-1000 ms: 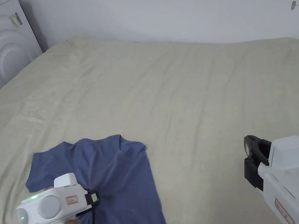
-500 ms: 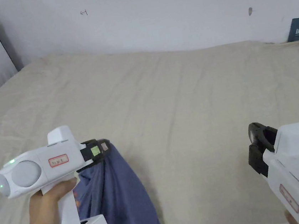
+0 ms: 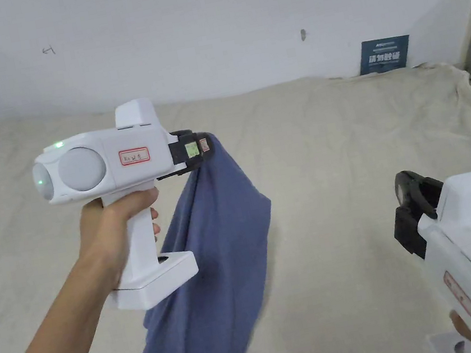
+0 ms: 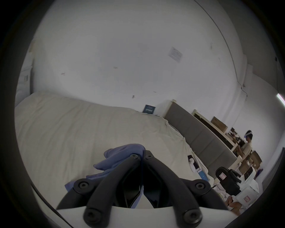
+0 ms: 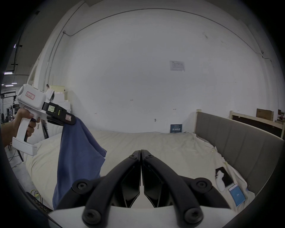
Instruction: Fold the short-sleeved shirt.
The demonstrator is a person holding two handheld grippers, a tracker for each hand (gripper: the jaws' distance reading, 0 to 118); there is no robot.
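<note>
A blue short-sleeved shirt (image 3: 214,257) hangs in the air from my left gripper (image 3: 206,145), which is shut on a bunch of its cloth high above the bed. The shirt's lower part trails down toward the bed's near edge. In the left gripper view the jaws meet with blue cloth (image 4: 121,155) bunched at their tips (image 4: 141,152). The right gripper view has the same shirt (image 5: 77,154) dangling at the left under the left gripper (image 5: 72,121). My right gripper (image 3: 403,196) is low at the right, apart from the shirt; its jaws (image 5: 140,152) are shut with nothing between them.
A cream sheet covers the wide bed (image 3: 352,165), against a white wall. A grey headboard (image 5: 231,138) runs along the right side. Two phones (image 5: 236,196) and a white item lie near it. A small dark sign (image 3: 384,54) leans on the wall. Another person (image 4: 246,145) stands far off.
My left gripper has lifted the shirt from lying flat on the bed to hanging high in the air. The head camera has turned right and upward. The right gripper stayed low at the right.
</note>
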